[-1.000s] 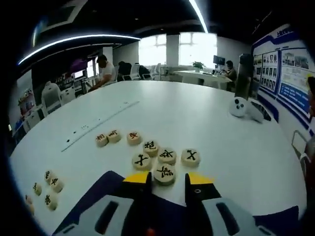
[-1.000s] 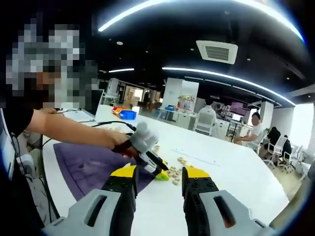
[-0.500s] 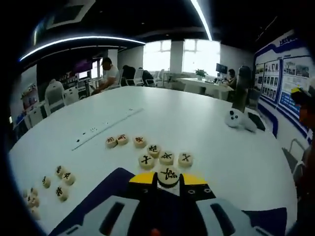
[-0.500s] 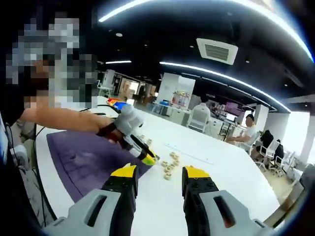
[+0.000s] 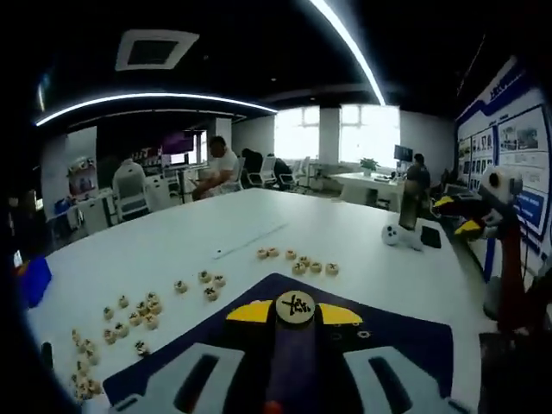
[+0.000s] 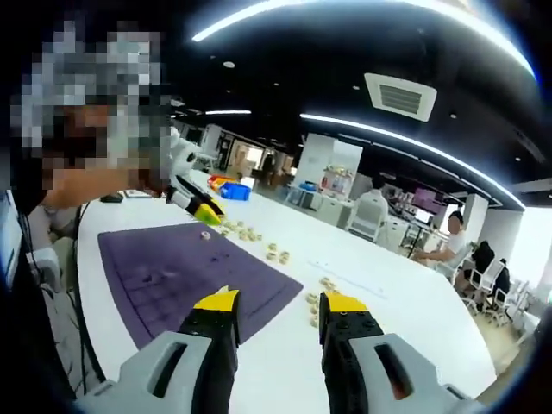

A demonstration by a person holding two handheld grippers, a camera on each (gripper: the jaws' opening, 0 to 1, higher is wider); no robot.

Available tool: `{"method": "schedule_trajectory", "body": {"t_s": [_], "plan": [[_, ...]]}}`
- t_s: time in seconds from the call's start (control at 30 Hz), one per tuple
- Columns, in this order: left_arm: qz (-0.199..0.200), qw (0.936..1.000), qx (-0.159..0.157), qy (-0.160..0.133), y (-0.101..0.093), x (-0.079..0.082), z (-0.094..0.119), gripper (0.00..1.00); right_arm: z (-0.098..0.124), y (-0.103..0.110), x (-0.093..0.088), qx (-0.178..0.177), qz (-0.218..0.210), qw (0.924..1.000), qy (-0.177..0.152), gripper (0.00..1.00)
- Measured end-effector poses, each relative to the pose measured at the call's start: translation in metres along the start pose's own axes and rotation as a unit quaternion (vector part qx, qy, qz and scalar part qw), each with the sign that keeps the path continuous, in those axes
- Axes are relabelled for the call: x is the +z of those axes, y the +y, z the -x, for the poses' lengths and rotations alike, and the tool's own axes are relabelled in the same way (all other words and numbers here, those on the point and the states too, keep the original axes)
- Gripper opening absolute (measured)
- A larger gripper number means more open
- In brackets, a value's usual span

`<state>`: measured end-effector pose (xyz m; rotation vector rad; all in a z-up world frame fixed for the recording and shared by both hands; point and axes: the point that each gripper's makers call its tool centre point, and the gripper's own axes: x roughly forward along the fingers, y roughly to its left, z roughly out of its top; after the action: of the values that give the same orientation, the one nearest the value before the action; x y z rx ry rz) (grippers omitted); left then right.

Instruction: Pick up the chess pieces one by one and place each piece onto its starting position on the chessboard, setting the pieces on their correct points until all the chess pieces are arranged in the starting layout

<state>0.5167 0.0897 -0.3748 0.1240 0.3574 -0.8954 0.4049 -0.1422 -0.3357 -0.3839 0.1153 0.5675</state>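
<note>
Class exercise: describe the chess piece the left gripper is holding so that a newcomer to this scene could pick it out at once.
Start at the big white table and find the purple chessboard mat on its near side. Above the mat, the left gripper has its yellow tips closed on one round, pale wooden chess piece with a black character. Every other piece lies loose on the table; this one is lifted and clamped.

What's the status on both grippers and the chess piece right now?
Left gripper shut on one chess piece, held above the purple chessboard. Right gripper open, empty, over the white table. Loose pieces wait beside the board; nothing in the way.
</note>
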Motion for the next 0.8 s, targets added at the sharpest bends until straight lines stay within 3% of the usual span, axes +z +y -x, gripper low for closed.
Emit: {"method": "schedule_trajectory", "body": {"t_s": [0.13,0.3,0.53,0.8], "plan": [[0.026,0.9994,0.022,0.005,0.021,-0.027,0.033,0.20,-0.003,0.012,0.002,0.019,0.009,0.9998,0.000,0.37],[0.052,0.9974,0.051,0.002,0.045,-0.048,0.052,0.20,-0.004,0.012,0.002,0.021,0.011,0.9997,0.002,0.37],[0.057,0.9943,0.086,0.027,0.067,-0.084,0.059,0.20,-0.002,0.007,-0.001,0.015,0.006,0.9999,0.005,0.37],[0.061,0.9914,0.102,0.056,0.079,-0.111,0.048,0.20,-0.002,0.007,-0.003,0.017,0.005,0.9998,0.006,0.37]]}}
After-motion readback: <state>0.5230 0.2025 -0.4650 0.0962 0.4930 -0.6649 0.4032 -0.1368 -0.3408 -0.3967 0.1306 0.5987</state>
